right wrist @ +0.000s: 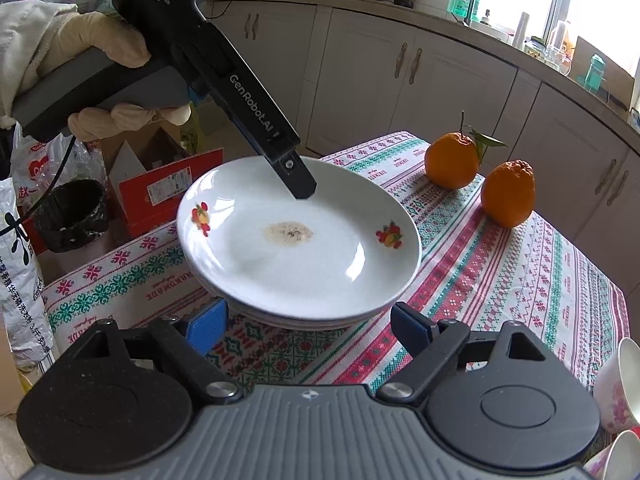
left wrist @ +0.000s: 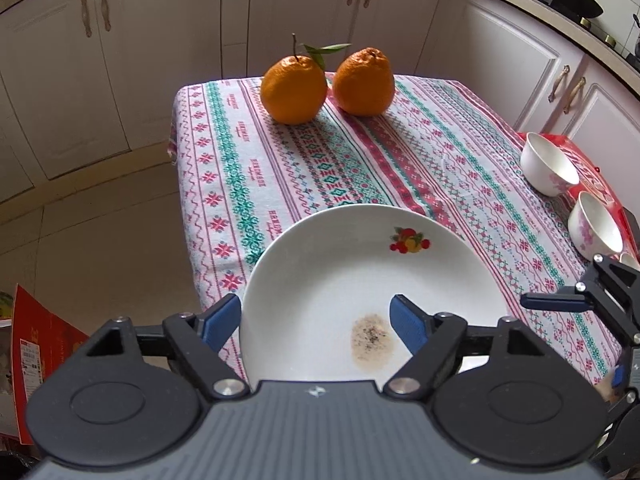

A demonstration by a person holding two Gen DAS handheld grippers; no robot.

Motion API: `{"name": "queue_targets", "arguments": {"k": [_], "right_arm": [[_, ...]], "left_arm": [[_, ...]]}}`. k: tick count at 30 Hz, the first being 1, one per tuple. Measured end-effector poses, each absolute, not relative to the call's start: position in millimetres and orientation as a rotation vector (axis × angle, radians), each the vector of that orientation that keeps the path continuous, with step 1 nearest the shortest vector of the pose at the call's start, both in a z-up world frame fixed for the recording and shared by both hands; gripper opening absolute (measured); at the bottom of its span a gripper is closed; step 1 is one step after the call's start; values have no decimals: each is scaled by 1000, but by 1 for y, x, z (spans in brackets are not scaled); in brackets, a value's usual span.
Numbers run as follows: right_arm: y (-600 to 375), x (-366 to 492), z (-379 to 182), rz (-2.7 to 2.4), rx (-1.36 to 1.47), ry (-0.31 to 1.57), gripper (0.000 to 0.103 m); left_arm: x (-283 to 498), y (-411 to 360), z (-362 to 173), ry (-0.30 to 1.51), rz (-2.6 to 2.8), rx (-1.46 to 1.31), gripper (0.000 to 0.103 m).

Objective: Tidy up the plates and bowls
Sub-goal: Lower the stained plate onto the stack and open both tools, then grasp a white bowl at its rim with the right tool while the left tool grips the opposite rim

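- Kitchen cupboards with curly handles stand all around a small table (left wrist: 460, 168) that wears a cloth with pink and green patterns
- My left gripper (left wrist: 316, 320) tips down at the near edge of the top plate (left wrist: 360, 280)
- Its two blue pads sit apart, one outside the rim on the left and one over the inside of the plate; they do not pinch it, so my left jaws are let go
- From my right side I see a gloved hand (right wrist: 80, 64) holding that left gripper (right wrist: 302, 190), with its dark finger tip low over the far part of the plate (right wrist: 320, 256)
- My right gripper (right wrist: 310, 328) tips down too, close to the near side of the plates, a little lower than the rim
- Its blue pads stand wide apart with only cloth between them, so my right jaws hold nothing
- Top plate is white with little fruit pictures on it, and it lies on a stack of plates (right wrist: 304, 322) near the table's corner
- Inside the top plate is only a brownish speckled smear (right wrist: 289, 233) near the middle
- Two white bowls (left wrist: 550, 168) with pink flowers sit at the right edge of the table, and both look empty
- Two oranges (left wrist: 294, 90) sit side by side at the far end of the cloth, well apart from the plates
- A red box (right wrist: 168, 196) stands on the floor beyond the table
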State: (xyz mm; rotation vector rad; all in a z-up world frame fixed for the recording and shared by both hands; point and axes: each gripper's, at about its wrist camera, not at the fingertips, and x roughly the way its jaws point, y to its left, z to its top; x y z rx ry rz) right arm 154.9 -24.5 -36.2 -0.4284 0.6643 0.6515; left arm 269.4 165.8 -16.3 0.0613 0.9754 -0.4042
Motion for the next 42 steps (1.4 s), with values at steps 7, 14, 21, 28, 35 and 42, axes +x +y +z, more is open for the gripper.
{"name": "queue_targets", "arguments": {"k": [7,14,21,28,35,42], "right_arm": [[-48,147,-26,594,-390,658,102],[-85,133,-8,489,-341,618,103],[-136,109,3,343,-273,590,103],[-196,76,4,201,-218,572,103],[-245,51,-5,110,-150,579,103],[-281,42,-18,68,-68,608,103]], "left_arm": [[255,156,-10,905,-393,84,82],[209,113,9,733,-455,168,89],[157,57,9,613,-532,187,97],[126,5,-13,547,-582,141,101],[102,-47,-34,598,-719,135,102],[85,-100,-52,565,-795,220,102]]}}
